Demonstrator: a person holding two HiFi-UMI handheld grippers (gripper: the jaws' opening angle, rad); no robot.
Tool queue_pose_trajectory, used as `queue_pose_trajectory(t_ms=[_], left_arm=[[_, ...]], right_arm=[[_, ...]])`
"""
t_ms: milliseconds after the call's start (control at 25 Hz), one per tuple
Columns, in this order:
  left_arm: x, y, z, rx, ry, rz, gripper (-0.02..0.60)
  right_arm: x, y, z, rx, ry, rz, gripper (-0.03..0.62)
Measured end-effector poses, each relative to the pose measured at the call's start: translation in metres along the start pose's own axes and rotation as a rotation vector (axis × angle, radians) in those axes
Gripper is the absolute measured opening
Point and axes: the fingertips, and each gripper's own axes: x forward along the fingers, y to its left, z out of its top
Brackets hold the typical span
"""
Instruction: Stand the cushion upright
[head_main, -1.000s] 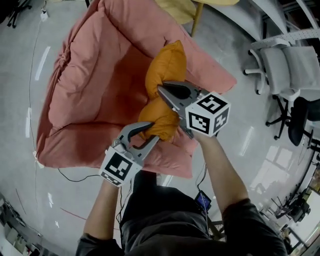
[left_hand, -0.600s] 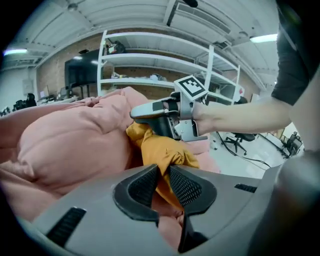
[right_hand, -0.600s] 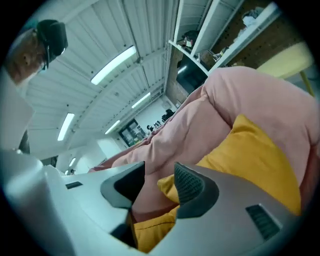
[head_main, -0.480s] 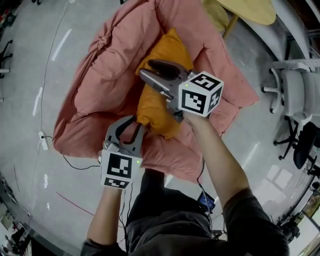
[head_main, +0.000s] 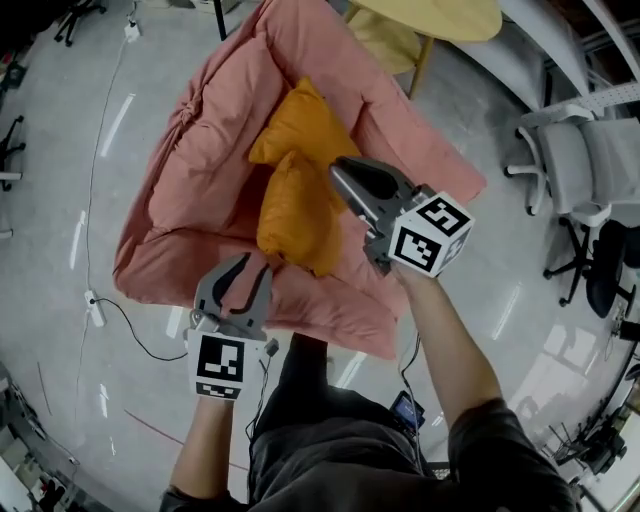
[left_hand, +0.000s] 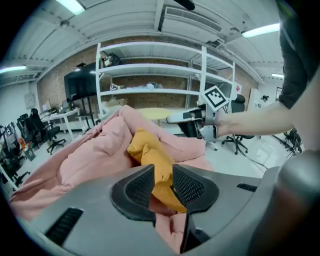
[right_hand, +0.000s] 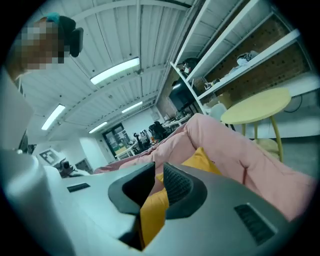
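An orange cushion (head_main: 295, 200) stands on edge in the hollow of a big pink beanbag sofa (head_main: 190, 170), leaning on its back. My left gripper (head_main: 255, 262) is at the cushion's lower left corner. In the left gripper view orange fabric (left_hand: 150, 155) fills the narrow gap between the pads of that gripper (left_hand: 162, 182), whose jaws are opening. My right gripper (head_main: 345, 172) hovers just right of the cushion, apart from it. Its jaws are closing, and the right gripper view shows a narrow gap at its tips (right_hand: 159, 182) with the cushion (right_hand: 152, 210) beyond.
A round yellow table (head_main: 440, 15) stands behind the sofa. Grey office chairs (head_main: 580, 140) are on the right. A cable (head_main: 130, 330) runs over the glossy floor on the left. White shelving (left_hand: 150, 75) lines the far wall.
The right gripper has let go of the cushion and moved off to its right. The left gripper has drawn back towards me at the lower corner. The cushion now stands more upright.
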Motion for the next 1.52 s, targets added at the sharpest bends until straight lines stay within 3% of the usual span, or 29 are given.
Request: queue_pose_trajectory(t_ms=[160, 400, 680, 1120, 1520], left_arm=[[-0.007, -0.028, 0.037, 0.023, -0.058, -0.075, 0.118], [-0.006, -0.066, 0.086, 0.006, -0.201, -0.249, 0.082], [-0.006, -0.077, 0.106, 0.018, -0.192, -0.333, 0.066], [0.007, -0.102, 0.125, 0.045, -0.188, -0.395, 0.058], [0.001, -0.122, 0.130, 0.065, -0.183, -0.377, 0.059]], right_arm=[[-0.052, 0.017, -0.002, -0.055, 0.081, -0.072, 0.032], [-0.114, 0.039, 0.010, -0.064, 0.104, -0.163, 0.020], [-0.146, 0.053, 0.010, -0.010, 0.126, -0.229, 0.015], [-0.167, 0.061, 0.018, -0.015, 0.100, -0.277, 0.015], [-0.174, 0.074, 0.017, -0.030, 0.094, -0.237, 0.015]])
